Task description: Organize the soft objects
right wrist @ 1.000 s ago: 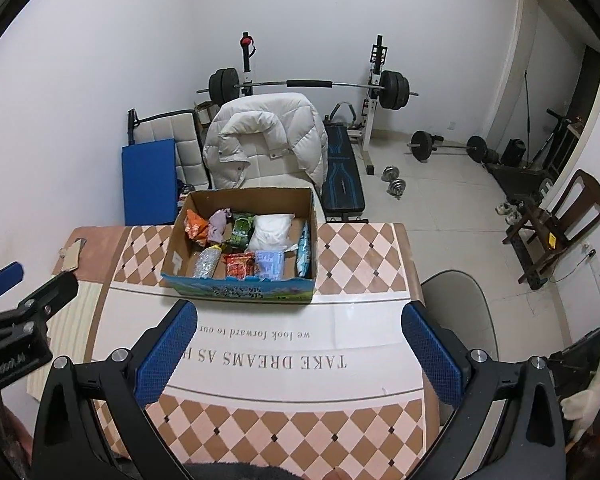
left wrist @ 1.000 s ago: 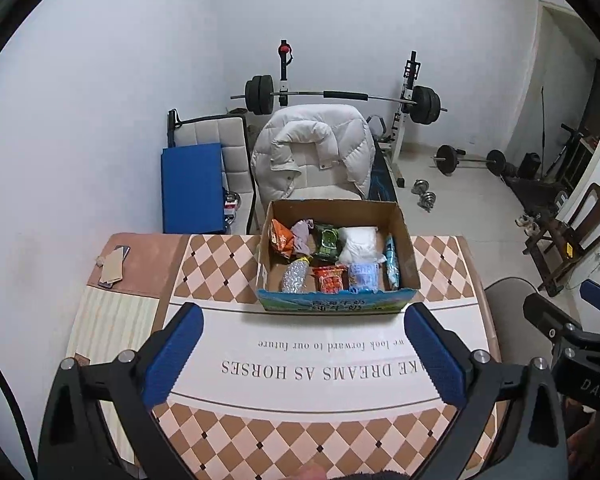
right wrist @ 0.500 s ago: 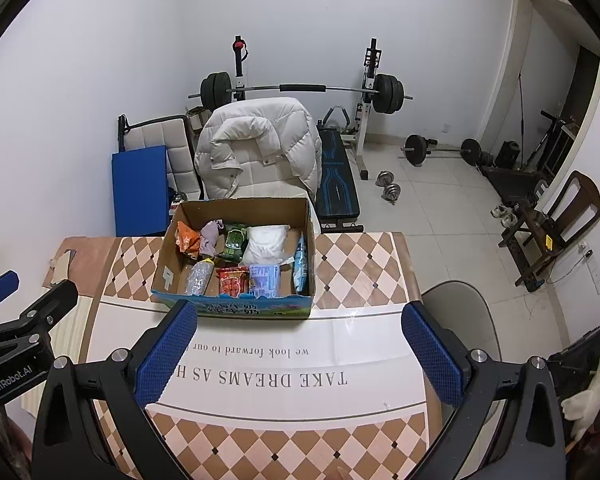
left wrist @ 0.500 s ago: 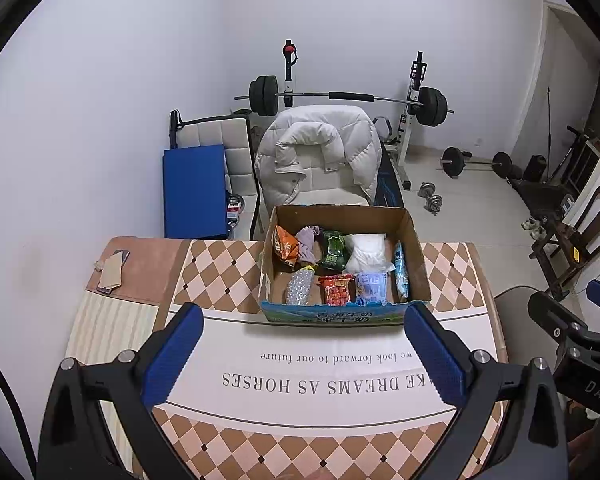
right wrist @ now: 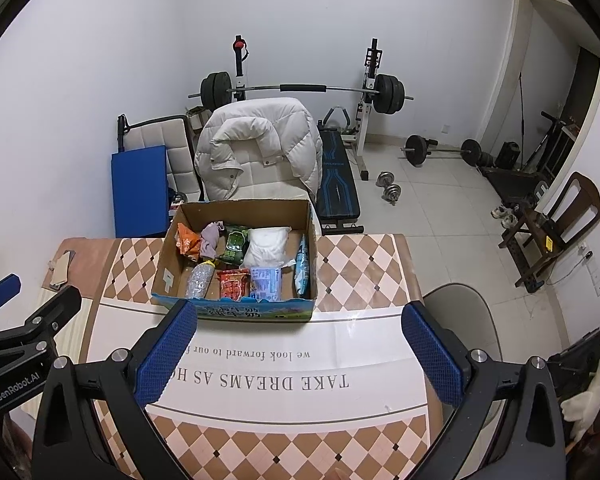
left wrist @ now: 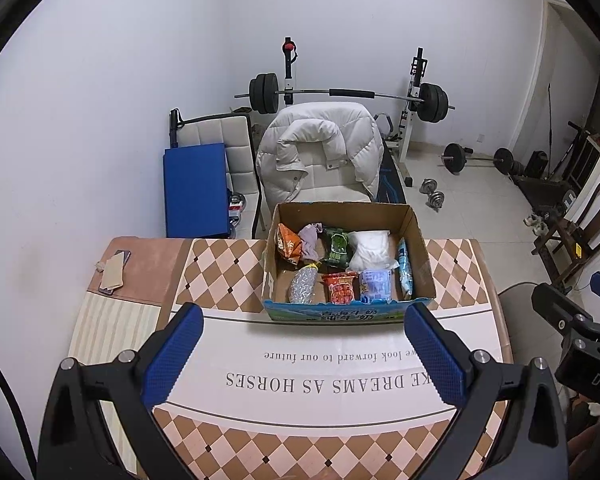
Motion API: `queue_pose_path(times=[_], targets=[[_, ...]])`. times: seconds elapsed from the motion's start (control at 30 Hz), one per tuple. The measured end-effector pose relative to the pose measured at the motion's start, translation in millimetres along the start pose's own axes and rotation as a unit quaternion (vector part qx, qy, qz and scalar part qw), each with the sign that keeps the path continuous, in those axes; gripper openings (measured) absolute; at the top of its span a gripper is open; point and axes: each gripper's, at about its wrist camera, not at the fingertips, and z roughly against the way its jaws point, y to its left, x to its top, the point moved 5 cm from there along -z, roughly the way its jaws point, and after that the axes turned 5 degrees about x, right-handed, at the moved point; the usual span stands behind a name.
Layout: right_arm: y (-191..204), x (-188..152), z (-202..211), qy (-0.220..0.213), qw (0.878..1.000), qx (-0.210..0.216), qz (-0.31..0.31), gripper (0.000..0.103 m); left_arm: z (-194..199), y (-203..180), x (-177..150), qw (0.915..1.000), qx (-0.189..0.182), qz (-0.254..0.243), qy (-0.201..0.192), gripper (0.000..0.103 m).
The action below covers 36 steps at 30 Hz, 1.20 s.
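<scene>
I see both tools held above the near end of the table [left wrist: 228, 276], over a smooth white runner [left wrist: 340, 376] printed with text, with diamond-patterned cloth around it. My left gripper [left wrist: 304, 356] has its ribbed blue pads spread wide with nothing between them; my right gripper [right wrist: 300, 354] is the same. The corrugated cardboard box [left wrist: 418, 240] sits past the runner's far edge, its top open. Inside lie crinkly snack bags [left wrist: 288, 242], a lilac cloth [left wrist: 311, 236], a puffy white pouch [left wrist: 370, 246] and a plastic bottle [left wrist: 304, 286]. A padded white jacket [left wrist: 320, 152] drapes a chair just behind the box.
</scene>
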Motion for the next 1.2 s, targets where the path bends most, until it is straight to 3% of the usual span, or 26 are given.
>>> queue_pose_path(times=[1.2], targets=[[1.3, -8.0, -0.8, 0.003, 1.000, 0.002, 0.008, 0.103, -3.9, 2.6, -3.8, 1.0000, 0.000, 0.001, -0.001, 0.103]])
